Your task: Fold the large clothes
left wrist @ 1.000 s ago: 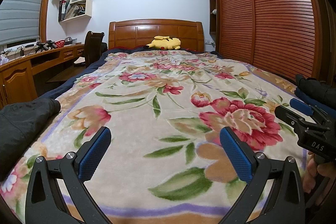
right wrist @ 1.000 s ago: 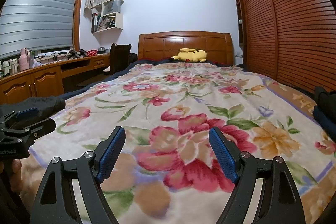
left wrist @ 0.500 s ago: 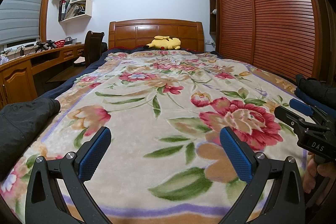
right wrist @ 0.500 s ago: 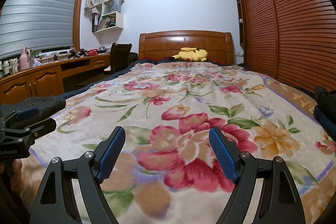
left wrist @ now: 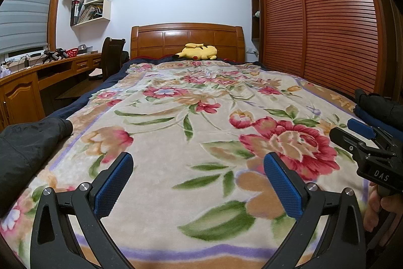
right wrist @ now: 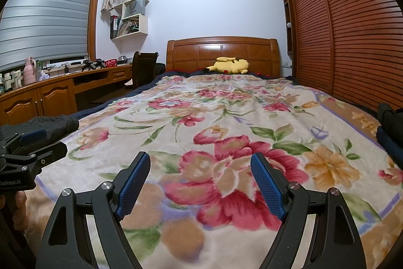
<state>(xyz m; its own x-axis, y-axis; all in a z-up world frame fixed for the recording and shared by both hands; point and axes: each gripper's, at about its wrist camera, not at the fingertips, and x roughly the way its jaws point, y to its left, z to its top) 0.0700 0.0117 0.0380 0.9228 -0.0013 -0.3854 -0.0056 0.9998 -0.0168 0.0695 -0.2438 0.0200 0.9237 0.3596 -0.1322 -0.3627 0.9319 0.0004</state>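
Observation:
A black garment [left wrist: 27, 143] lies bunched at the bed's left edge, also visible in the right wrist view as the black garment [right wrist: 55, 122]. Dark folded clothes [left wrist: 377, 107] sit at the right edge, seen again as dark clothes [right wrist: 390, 122]. My left gripper [left wrist: 199, 173] hovers open over the floral blanket [left wrist: 176, 132], nothing between its blue pads. My right gripper [right wrist: 201, 175] is likewise open and empty above the blanket [right wrist: 226, 117]. Each gripper shows at the edge of the other's view, held in a hand.
A yellow plush toy [left wrist: 199, 52] rests by the wooden headboard [left wrist: 186, 39]. A wooden desk [right wrist: 50, 92] with clutter and a chair [right wrist: 143, 67] stand left of the bed. Slatted wardrobe doors [left wrist: 327, 24] line the right side.

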